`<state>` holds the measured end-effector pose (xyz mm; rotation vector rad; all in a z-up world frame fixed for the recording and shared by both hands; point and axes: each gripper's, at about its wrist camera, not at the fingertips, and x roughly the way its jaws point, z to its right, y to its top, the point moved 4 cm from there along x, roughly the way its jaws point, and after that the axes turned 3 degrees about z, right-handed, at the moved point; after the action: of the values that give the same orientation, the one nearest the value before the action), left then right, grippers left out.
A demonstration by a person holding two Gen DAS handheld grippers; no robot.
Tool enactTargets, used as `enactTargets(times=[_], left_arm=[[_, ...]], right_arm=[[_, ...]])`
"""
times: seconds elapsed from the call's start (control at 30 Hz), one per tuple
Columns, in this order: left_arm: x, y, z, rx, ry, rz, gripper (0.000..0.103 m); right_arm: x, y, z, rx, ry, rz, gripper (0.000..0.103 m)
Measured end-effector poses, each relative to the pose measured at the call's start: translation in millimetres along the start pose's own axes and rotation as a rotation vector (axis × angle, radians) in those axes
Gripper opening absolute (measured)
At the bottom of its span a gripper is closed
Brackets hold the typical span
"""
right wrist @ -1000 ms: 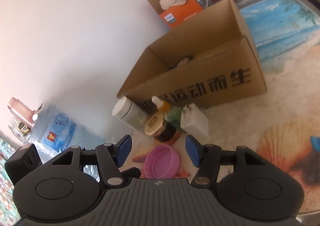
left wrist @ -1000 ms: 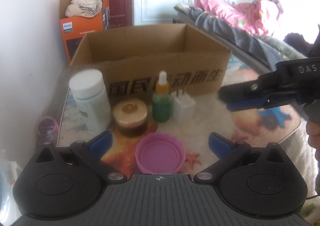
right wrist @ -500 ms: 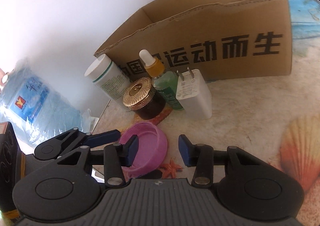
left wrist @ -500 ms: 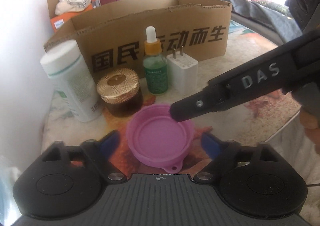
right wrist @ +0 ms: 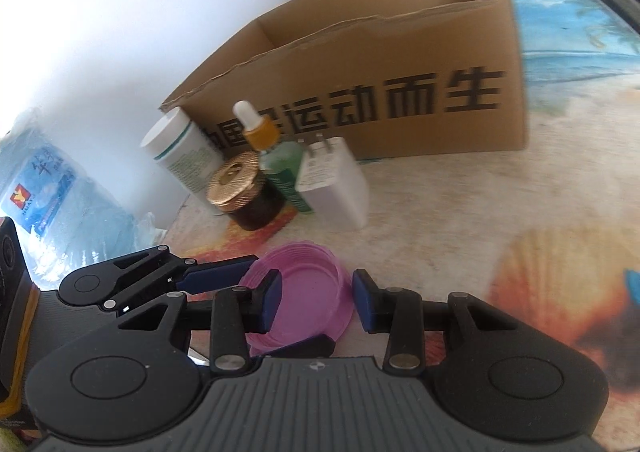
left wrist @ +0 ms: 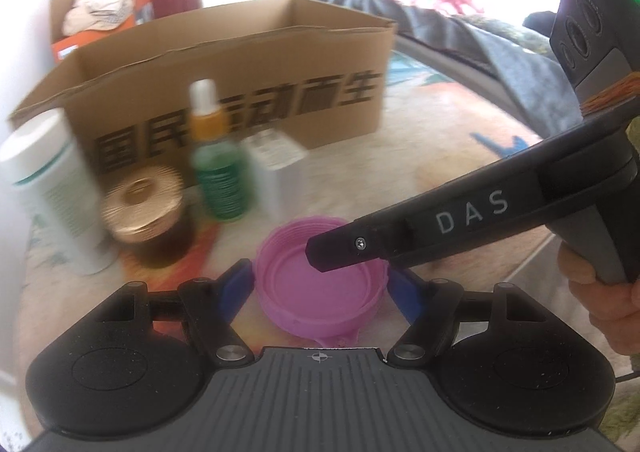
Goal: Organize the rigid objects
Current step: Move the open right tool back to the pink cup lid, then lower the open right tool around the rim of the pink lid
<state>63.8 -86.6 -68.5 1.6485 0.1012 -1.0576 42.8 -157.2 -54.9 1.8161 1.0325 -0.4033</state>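
One cardboard box [right wrist: 360, 91] stands at the back of the desk [right wrist: 480, 211]. Before it sit a white bottle [left wrist: 56, 187], a white charger [right wrist: 334, 187], a green dropper bottle [left wrist: 220, 171] and a gold-lidded jar [left wrist: 148, 211]. Nearest lies the pink lid [left wrist: 320, 284], between both tongs: left tongs [left wrist: 320, 288] apart around its rim, right tongs [right wrist: 316, 306] apart above it.

My claws carry blue pads [right wrist: 272, 306] on black linkages. The lid [left wrist: 320, 284] is pink-purple. The jar [right wrist: 244, 191] is dark brown with a ribbed gold cap. The dropper bottle [right wrist: 280, 163] is green with an orange collar and white bulb. The box [right wrist: 380, 91] is tan cardboard with black characters. The counter [right wrist: 540, 252] shows a beach-and-shell print.
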Motion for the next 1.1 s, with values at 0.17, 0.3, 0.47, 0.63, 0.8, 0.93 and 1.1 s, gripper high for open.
enactTargets(times=[0.17, 0.3, 0.47, 0.63, 0.8, 0.93, 1.1], left_arm=[[9, 5, 16, 0.052, -0.012, -0.005, 0.074], [15, 5, 17, 0.061, 0.0, -0.028, 0.076], [18, 3, 9, 0.027, 0.007, -0.047, 0.087], [23, 0, 1, -0.012, 0.015, -0.049, 0.102], [23, -1, -2, -0.009, 0.007, -0.026, 0.103], [22, -3, -5, -0.016, 0.0, -0.008, 0.103], [19, -5, -6, -0.008, -0.005, -0.004, 0.103]], right_arm=[[-10, -5, 14, 0.024, -0.038, 0.021, 0.041], [-11, -5, 19, 0.046, -0.019, 0.025, 0.046], [-10, -4, 25, 0.106, 0.064, 0.024, 0.064], [-11, -3, 27, 0.148, 0.135, 0.028, 0.095], [-15, -2, 30, 0.161, 0.147, 0.041, 0.103], [-15, -2, 34, 0.203, 0.167, 0.05, 0.103], [-16, -2, 34, 0.211, 0.161, 0.054, 0.103]])
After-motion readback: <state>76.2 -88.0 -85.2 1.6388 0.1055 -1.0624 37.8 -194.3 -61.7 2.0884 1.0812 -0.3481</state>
